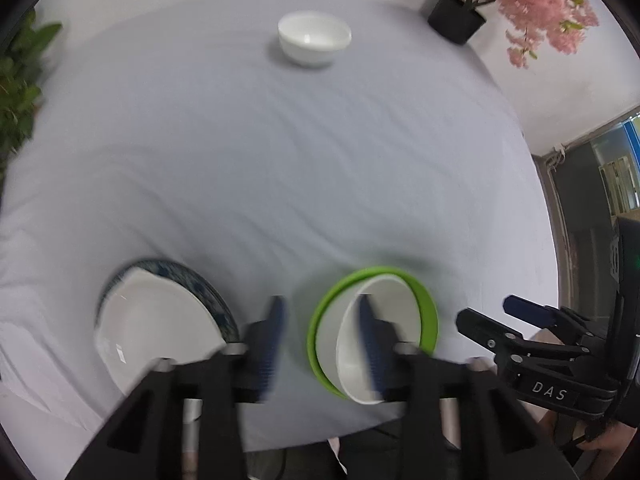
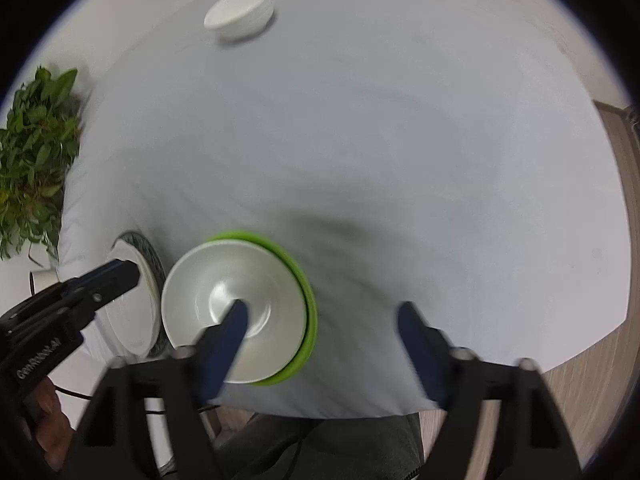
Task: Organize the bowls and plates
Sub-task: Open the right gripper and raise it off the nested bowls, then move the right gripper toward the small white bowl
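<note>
Both tongs, left (image 1: 320,344) and right (image 2: 324,344), are gaping wide, holding nothing. A white bowl (image 2: 236,312) is sitting in the green bowl (image 2: 308,320) near them.

Item count, both views combined:

- Bowls: 3. One white bowl (image 1: 315,38) at the far side of the tabletop (image 1: 280,152); one white bowl (image 2: 236,312) nested in one green bowl (image 2: 306,300) at the near edge.
- Plates: 2, stacked. One white plate (image 1: 158,328) on one blue-patterned plate (image 1: 188,276).
- Potted plants: 2. One pink-flowered plant (image 1: 536,4) in a black pot; one green leafy plant (image 2: 34,160).
- Grippers: 2. One left gripper (image 1: 320,340); one right gripper (image 2: 322,338).
</note>
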